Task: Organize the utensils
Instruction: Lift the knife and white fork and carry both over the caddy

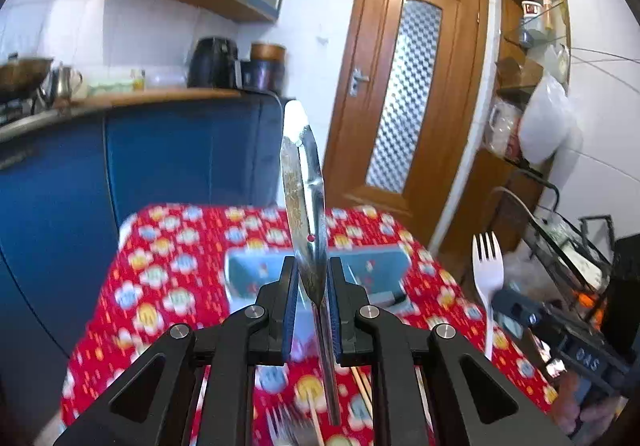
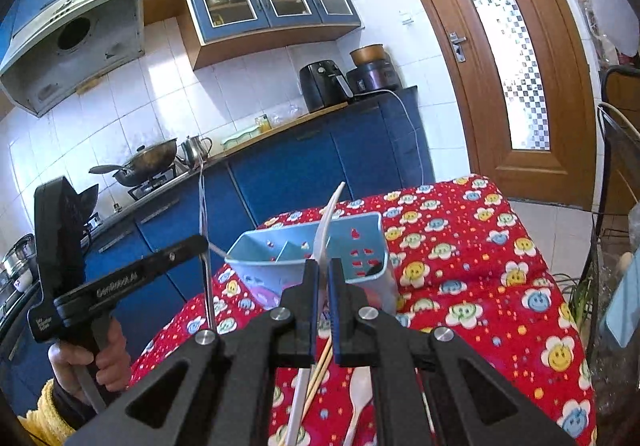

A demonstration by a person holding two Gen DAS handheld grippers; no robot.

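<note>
In a blue-cabinet kitchen, a table under a red flowered cloth (image 2: 460, 246) filled the lower frames, a pale blue utensil holder (image 2: 312, 258) at its centre. The left gripper (image 1: 312, 310) had its jaws nearly closed on a metal spoon (image 1: 302, 182), upright at mid-frame. The right gripper (image 2: 323, 298) was clamped on a white plastic fork (image 2: 326, 230); chopsticks (image 2: 316, 378) lay below.

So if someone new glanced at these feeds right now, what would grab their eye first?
Probably the metal spoon standing upright in the left gripper, dead centre in the left wrist view. Next, the white plastic fork clamped in the right gripper, above the light blue utensil holder on the red flowered tablecloth.
</note>
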